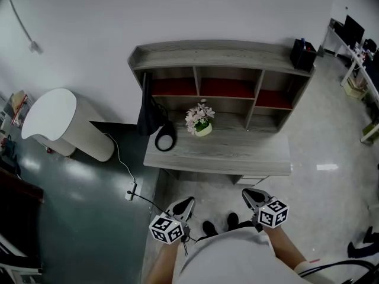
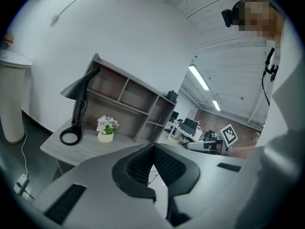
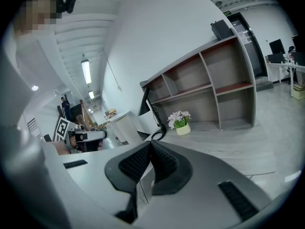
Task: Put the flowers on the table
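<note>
A small pot of pale pink flowers (image 1: 200, 120) stands on the grey wooden desk (image 1: 237, 154), just in front of the shelf unit's middle compartment. The same flowers (image 2: 106, 128) show far off in the left gripper view, and the flowers (image 3: 179, 121) show in the right gripper view too. My left gripper (image 1: 183, 206) and right gripper (image 1: 253, 197) hang close to my body, well short of the desk's front edge. Both are shut, jaw tips touching, with nothing held.
A black desk lamp (image 1: 155, 118) stands left of the flowers, its ring base (image 1: 165, 140) on the desk. A shelf unit (image 1: 222, 70) rises behind, with a black holder (image 1: 303, 54) on its top right. A white round table (image 1: 59, 123) is at left; a power strip (image 1: 131, 191) lies on the floor.
</note>
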Motion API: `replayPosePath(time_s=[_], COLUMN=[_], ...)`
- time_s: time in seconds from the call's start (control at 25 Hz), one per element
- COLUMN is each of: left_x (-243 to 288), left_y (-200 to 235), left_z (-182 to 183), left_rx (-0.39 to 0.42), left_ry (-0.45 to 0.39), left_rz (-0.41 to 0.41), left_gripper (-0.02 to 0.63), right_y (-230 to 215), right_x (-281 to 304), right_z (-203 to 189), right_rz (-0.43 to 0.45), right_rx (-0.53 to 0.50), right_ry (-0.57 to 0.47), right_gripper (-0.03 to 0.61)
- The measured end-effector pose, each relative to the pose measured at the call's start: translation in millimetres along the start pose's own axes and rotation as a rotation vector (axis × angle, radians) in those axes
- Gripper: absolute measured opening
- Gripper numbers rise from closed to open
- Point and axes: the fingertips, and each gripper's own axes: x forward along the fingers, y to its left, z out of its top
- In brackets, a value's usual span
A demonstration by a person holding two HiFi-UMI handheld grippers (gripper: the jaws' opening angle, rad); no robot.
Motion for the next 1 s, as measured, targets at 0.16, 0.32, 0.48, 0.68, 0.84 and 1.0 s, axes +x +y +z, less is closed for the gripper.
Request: replayPosePath(time_s=[0.16,0.32,0.48,0.68,0.84,1.0], left_x=[4,6,9,13,16,18], left_y=[-2,-3,-3,-1,-2,-2], left_z=[4,7,7,3,4,6], left_rx=[0.002,-0.003,-0.003,-0.015,-0.016,-0.018], left_ry=[-0.014,-0.024,-0.026,-0.022,-0.023,-0.022], left_rz=[0.025,0.05,0.067,0.093,0.1,0.105], left_gripper=[0.009,0.009,0.009,0.009,0.009,0.009], right_y=[-4,-11,-16,-21,-25,-28], right_x=[-3,-5,-5,-6,-6,-5], right_z=[8,15,21,30,33,34], right_rz=[0.033,0.048,0.062,0.068,0.074,0.074], right_rx=[-0.015,-0.015,-0.02,-0.026,-0.031,-0.028], right_ry=[-0.008,-0.012,-0.015,-0.024,-0.022,-0.021], right_gripper=[0.018,0.018,0.018,0.018,0.018,0.018])
